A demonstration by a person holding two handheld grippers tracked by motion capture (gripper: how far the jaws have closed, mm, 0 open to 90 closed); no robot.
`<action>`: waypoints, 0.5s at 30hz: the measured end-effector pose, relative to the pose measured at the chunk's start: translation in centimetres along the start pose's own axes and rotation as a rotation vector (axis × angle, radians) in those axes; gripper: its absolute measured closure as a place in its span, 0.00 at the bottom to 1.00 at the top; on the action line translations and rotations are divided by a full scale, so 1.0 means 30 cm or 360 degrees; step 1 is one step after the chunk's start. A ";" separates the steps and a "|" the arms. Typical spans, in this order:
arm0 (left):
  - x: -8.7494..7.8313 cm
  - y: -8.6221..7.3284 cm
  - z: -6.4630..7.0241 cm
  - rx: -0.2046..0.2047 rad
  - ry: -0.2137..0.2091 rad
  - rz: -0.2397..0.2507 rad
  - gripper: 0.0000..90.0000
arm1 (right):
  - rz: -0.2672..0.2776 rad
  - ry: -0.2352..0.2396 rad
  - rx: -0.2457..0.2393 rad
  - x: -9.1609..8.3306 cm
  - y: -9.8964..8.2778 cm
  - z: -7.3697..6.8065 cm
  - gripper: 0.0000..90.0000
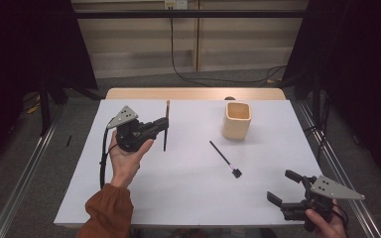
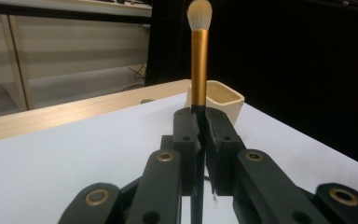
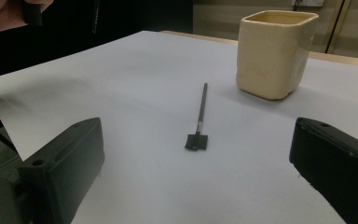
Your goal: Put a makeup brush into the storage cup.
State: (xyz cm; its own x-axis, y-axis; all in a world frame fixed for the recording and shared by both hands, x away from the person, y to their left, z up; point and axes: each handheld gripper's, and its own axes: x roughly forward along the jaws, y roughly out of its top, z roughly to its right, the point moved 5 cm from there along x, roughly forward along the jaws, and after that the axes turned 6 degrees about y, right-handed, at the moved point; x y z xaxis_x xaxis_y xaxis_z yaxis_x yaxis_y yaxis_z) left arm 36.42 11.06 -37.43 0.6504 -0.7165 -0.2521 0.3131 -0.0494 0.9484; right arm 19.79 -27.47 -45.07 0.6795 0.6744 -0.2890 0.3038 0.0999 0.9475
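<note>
White surface point(image 1: 188, 193) under dim light, two hand-held grippers at work.
Left gripper point(image 1: 164, 124), at ten o'clock, has its jaws clamped on the black handle of a gold makeup brush point(image 2: 198, 65) held upright; right gripper point(image 1: 284, 187), at five o'clock, has jaws wide apart and empty; small black brush point(image 1: 224, 158) lies near centre; cream cup point(image 1: 237, 120) stands at one o'clock.

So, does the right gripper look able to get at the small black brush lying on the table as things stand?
Probably yes. The right gripper has its jaws wide open and empty, and the small black brush lies flat ahead of them with bare table between. The cream cup stands beyond, apart from it.
</note>
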 end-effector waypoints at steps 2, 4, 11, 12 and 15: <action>-0.004 -0.001 0.006 0.0008 -0.0002 0.0000 0.93 | -0.0001 0.0005 -0.0002 0.002 0.002 -0.004 0.02; -0.008 -0.001 0.012 0.0010 -0.0020 -0.0002 0.93 | 0.0003 0.0032 -0.0019 0.005 0.005 -0.012 0.02; -0.010 0.000 0.045 0.0005 -0.0076 -0.0012 0.93 | -0.0003 0.0101 -0.0041 0.032 0.023 -0.032 0.01; -0.010 0.003 0.050 0.0007 -0.0080 -0.0008 0.93 | -0.0003 0.0116 -0.0044 0.036 0.026 -0.036 0.01; -0.010 0.011 0.067 0.0016 -0.0099 -0.0002 0.93 | -0.0016 0.0159 -0.0027 0.050 0.037 -0.045 0.02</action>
State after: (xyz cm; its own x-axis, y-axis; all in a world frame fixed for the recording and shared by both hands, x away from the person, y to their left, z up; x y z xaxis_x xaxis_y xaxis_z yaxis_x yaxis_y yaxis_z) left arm 34.95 9.87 -36.66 0.6058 -0.7582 -0.2411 0.3069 -0.0569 0.9500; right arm 20.25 -25.35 -44.26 0.6063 0.7426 -0.2845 0.2986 0.1190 0.9469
